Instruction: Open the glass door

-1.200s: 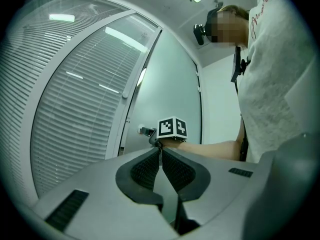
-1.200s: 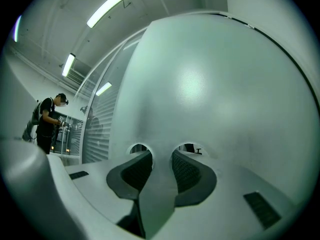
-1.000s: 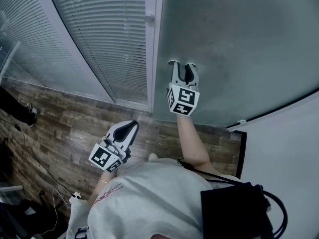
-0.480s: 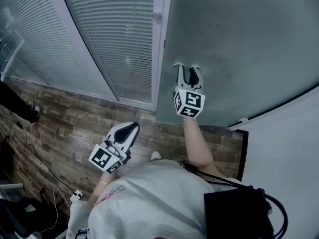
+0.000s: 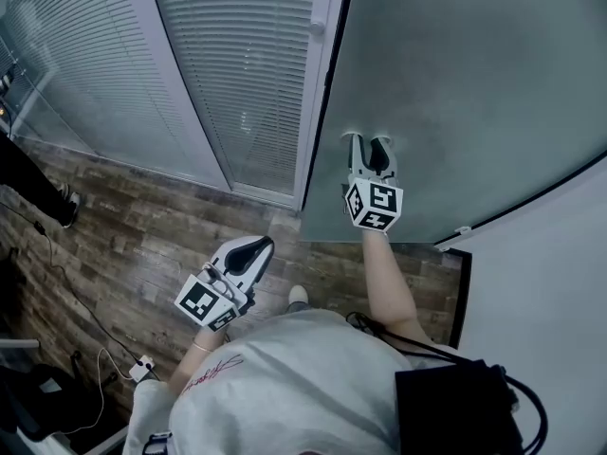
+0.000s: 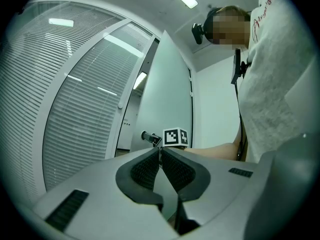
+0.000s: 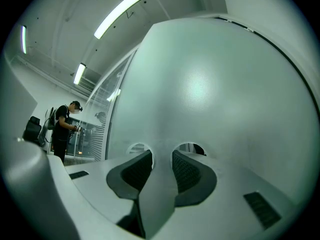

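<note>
The frosted glass door point(image 5: 474, 83) stands ahead, its left edge point(image 5: 327, 112) swung a little off the white frame point(image 5: 313, 93), with a dark gap between them. My right gripper point(image 5: 370, 142) rests its fingertips on the glass near that edge, open, with nothing between the jaws; in the right gripper view point(image 7: 162, 159) the glass fills the picture. My left gripper point(image 5: 254, 246) hangs low over the floor, shut and empty. Past its jaws point(image 6: 160, 151) the left gripper view shows the door point(image 6: 167, 94), a dark handle point(image 6: 147, 136) and the right gripper's marker cube point(image 6: 176, 136).
A glass partition with white blinds point(image 5: 237, 74) runs left of the door, with a small knob point(image 5: 316, 28) on the frame. Cables point(image 5: 57, 292) lie on the wooden floor point(image 5: 123, 245), and a shoe point(image 5: 66, 202) shows at the left. A white wall point(image 5: 550, 282) stands on the right. Another person point(image 7: 62, 129) stands beyond.
The door's edge has swung away from the white frame and a dark gap has opened. My right gripper has gone forward and right with the glass. The left gripper has barely moved.
</note>
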Demonstrator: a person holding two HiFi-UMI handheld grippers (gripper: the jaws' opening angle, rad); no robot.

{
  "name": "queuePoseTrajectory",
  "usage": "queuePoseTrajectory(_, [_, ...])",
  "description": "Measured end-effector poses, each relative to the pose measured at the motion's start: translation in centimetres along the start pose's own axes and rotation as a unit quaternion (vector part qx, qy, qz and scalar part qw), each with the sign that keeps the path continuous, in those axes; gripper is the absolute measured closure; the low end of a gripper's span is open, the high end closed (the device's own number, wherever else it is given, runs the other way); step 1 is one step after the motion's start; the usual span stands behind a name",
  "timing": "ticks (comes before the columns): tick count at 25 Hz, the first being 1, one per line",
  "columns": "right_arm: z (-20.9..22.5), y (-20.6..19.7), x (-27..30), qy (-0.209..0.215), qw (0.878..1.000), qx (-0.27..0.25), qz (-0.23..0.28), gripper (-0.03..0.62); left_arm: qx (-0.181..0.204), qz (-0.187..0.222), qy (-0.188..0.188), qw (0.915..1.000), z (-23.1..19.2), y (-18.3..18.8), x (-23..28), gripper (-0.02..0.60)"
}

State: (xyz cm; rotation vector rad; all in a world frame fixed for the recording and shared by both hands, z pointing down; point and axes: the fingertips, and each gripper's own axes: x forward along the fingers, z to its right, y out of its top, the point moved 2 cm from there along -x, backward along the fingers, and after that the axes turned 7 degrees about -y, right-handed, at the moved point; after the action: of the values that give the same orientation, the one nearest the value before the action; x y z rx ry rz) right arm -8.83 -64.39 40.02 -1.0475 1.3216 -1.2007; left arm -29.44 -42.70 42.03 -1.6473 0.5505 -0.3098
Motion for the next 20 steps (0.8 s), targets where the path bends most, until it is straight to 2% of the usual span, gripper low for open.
queuePoseTrajectory(10, [-0.5, 0.7, -4.7, 0.030, 1.000, -0.002, 0.006, 0.461, -0.015, -0.007, -0.024, 0.9996, 4.2, -1.0, -2.7, 0.548])
queuePoseTrajectory(20, [-0.7, 1.1, -9.3, 0.063, 0.998, -0.001, 0.008, 0.461, 0.005, -0.014, -0.034, 0.9993, 7.3, -0.7, -2.8, 0.548])
